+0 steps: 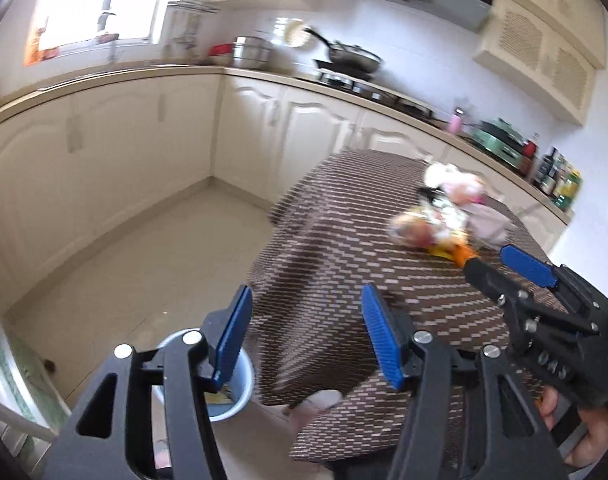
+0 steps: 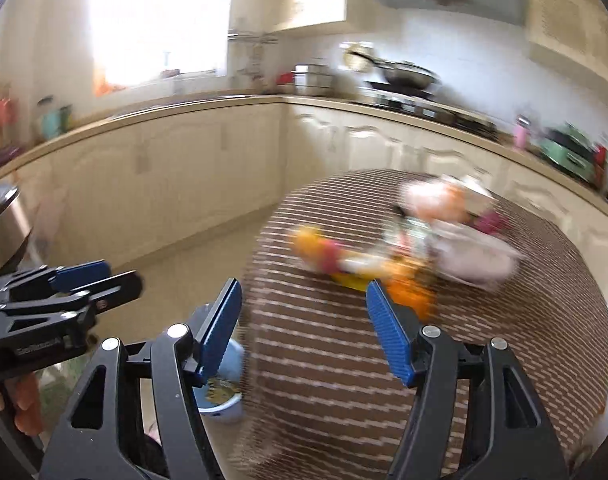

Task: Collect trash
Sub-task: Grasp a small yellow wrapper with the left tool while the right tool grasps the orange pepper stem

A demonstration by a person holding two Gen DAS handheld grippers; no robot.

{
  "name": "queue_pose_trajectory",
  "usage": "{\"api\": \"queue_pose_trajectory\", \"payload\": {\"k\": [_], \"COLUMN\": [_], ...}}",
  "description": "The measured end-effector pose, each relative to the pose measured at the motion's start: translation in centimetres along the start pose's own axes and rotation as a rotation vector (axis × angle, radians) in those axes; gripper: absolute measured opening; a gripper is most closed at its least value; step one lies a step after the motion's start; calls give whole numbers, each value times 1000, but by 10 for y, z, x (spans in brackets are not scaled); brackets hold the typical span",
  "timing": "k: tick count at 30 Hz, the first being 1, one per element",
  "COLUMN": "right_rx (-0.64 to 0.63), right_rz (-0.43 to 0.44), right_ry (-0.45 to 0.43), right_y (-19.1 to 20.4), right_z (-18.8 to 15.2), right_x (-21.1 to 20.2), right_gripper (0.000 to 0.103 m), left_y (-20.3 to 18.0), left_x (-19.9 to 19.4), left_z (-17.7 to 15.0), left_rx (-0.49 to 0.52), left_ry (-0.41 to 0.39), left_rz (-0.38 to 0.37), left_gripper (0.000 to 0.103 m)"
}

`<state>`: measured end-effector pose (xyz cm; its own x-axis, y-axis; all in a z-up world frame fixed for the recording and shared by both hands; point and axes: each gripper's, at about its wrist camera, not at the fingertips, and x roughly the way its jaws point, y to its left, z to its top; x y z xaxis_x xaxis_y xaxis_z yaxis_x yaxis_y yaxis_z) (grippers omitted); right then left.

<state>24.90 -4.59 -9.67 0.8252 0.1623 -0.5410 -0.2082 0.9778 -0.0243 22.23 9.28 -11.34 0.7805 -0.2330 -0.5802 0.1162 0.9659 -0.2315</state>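
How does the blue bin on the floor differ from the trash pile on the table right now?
The blue bin stands on the floor beside the table; the trash pile lies on the tabletop. The bin is one plain pale-blue tub; the pile is loose, multicoloured wrappers. Both hold trash.

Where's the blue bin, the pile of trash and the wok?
Bin (image 1: 245, 384), left wrist view, on its outer wall.
Trash (image 1: 444, 220), left wrist view, middle of the pile.
Wok (image 1: 354, 58), left wrist view, on its bowl.
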Motion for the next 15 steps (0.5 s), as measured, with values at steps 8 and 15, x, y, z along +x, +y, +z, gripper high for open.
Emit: {"api": "queue_pose_trajectory", "payload": {"k": [8, 15], "right_rx": [188, 184], "right_rz": [-38, 15], "right_ry": [-2, 57], "right_y": [-87, -92], "right_z": [1, 13], "right_x": [3, 38], "right_gripper": [62, 16], "left_y": [-64, -72], "left_x": [37, 68], "left_z": [15, 33], "left_rx": [54, 66], "left_ry": [26, 48], "left_rz": [-48, -20], "left_gripper": [56, 56]}}
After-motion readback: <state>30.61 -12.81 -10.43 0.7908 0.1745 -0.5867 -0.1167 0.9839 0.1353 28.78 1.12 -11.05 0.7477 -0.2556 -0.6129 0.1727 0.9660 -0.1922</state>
